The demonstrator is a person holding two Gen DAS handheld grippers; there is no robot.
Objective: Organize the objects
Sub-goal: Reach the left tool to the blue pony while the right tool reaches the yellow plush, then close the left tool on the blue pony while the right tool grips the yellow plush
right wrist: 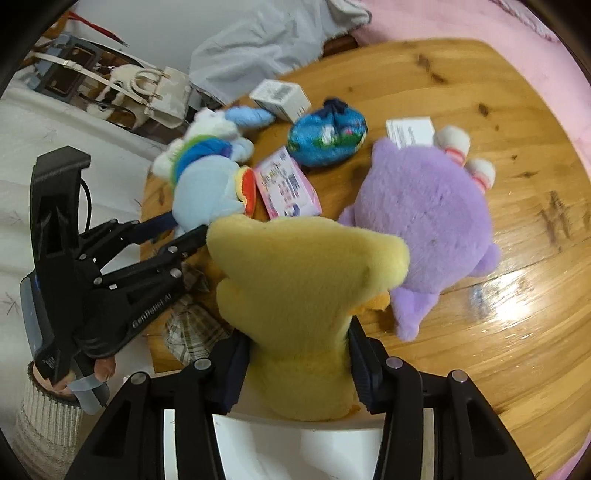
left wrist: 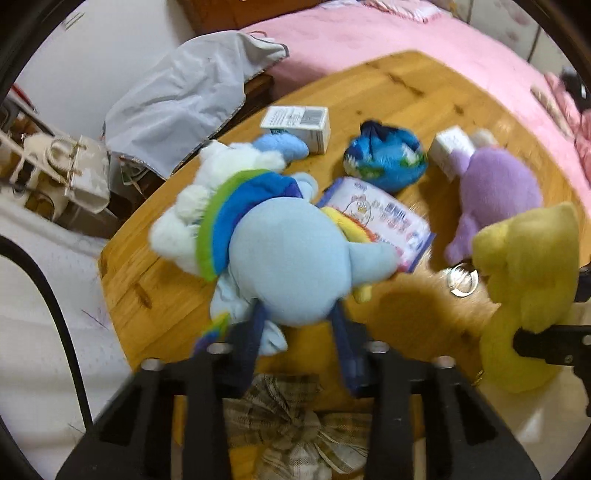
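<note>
My left gripper [left wrist: 299, 325] is shut on a light blue plush toy [left wrist: 291, 258] with a white mane and a green and blue collar, held over the wooden table [left wrist: 406, 92]. My right gripper [right wrist: 299, 339] is shut on a yellow plush toy [right wrist: 306, 288] near the table's front edge. The yellow plush also shows in the left wrist view [left wrist: 528, 280]. The blue plush and left gripper [right wrist: 184, 232] show in the right wrist view. A purple plush toy [right wrist: 428, 206] lies on the table beside the yellow one.
On the table lie a pink tissue pack [right wrist: 288, 184], a blue printed pouch [right wrist: 325, 136], and two white boxes [right wrist: 280, 96] [right wrist: 410, 131]. A plaid cloth [left wrist: 295, 413] sits below the table edge. A grey cloth [left wrist: 184, 99], a handbag [left wrist: 74, 166] and a pink bed [left wrist: 406, 29] surround the table.
</note>
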